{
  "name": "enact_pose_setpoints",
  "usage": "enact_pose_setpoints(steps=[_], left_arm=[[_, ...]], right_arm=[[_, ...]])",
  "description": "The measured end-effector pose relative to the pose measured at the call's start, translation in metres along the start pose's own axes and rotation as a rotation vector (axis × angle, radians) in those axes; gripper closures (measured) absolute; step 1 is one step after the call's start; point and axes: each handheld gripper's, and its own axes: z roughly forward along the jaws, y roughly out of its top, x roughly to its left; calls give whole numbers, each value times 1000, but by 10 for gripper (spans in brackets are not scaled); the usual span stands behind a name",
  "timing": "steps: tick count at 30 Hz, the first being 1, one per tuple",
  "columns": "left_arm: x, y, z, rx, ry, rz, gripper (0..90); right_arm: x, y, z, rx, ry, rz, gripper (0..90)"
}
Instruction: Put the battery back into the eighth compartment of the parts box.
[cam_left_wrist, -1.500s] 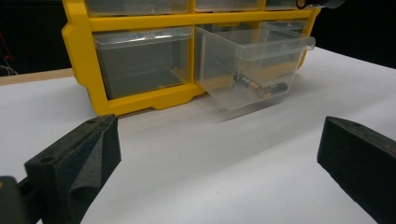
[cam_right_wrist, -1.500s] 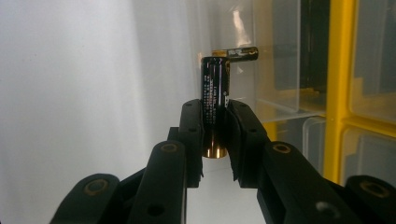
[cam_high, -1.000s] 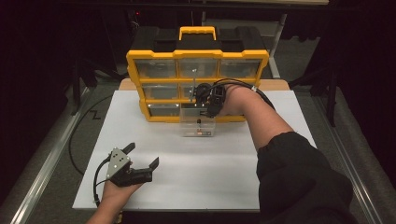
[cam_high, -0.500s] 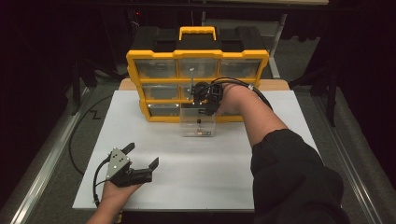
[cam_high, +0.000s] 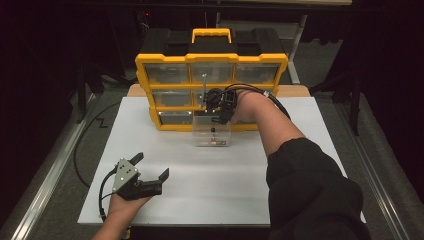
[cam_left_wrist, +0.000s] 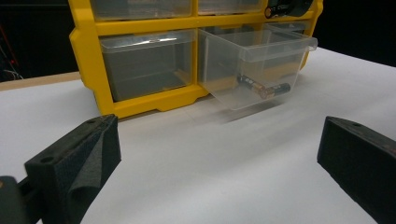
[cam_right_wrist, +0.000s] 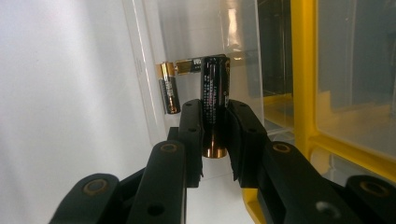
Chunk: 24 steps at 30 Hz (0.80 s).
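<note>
The right gripper (cam_right_wrist: 215, 135) has its jaws clamped on a battery (cam_right_wrist: 215, 100) — the black cell stands lengthwise between the pads, its copper end low and its top rising past the fingertips. It hangs over the clear drawer (cam_high: 212, 132) pulled out of the yellow organizer (cam_high: 165, 62), where another battery (cam_right_wrist: 169, 93) lies inside. The left gripper (cam_high: 150, 172) rests on the white table (cam_high: 300, 165), jaws wide apart — holding nothing.
</note>
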Motion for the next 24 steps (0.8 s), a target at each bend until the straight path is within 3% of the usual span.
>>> enact_pose_setpoints(steps=[1,3,7,14,24], left_arm=[[0,0,0,4,-5,5,4],[-1,0,1,6,-6,11,4],[-1,0,0,3,-7,11,4],[-2,0,1,6,-9,13,3],[-2,0,1,8,-8,14,4]], right_arm=[[1,0,-1,-1,4,11,766],[1,-1,-3,-9,-9,22,621],[4,-5,-9,-15,0,40,532],[14,-12,-15,-24,5,57,500],[35,-29,-4,-30,30,71,465]])
